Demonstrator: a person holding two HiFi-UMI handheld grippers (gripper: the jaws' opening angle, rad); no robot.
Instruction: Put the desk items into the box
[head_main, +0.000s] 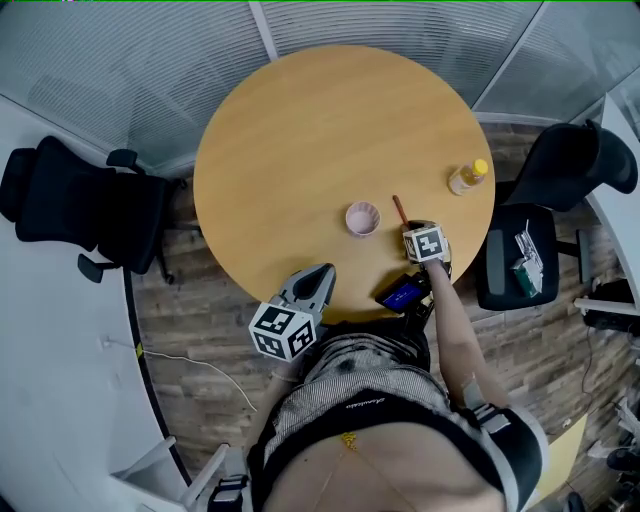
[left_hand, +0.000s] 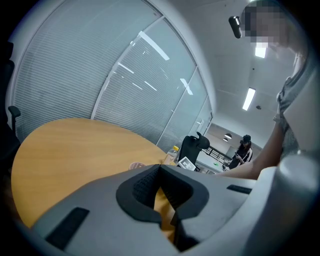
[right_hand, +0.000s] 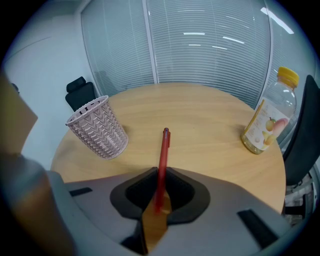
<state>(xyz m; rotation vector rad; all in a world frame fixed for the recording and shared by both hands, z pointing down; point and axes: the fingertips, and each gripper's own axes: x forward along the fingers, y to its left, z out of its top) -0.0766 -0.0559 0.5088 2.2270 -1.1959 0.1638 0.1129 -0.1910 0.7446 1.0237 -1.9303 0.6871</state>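
Head view: the left tool (head_main: 318, 278) hangs at the near edge of the surface (head_main: 290, 130), closed on nothing. Right of it stands the cup (head_main: 363, 218), open end up. Just beside that, the right tool (head_main: 408, 228) pinches the pen (head_main: 399, 209) by its lower part, the tip slanting out over the wood. The bottle (head_main: 467, 177) stands farthest right. Light, stiff and slick, the pen could swivel in the grip; a hold nearer its middle would likely steady it.

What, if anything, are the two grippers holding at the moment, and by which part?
The right gripper holds a red pen near one end; most of it sticks out ahead. The left gripper holds nothing.
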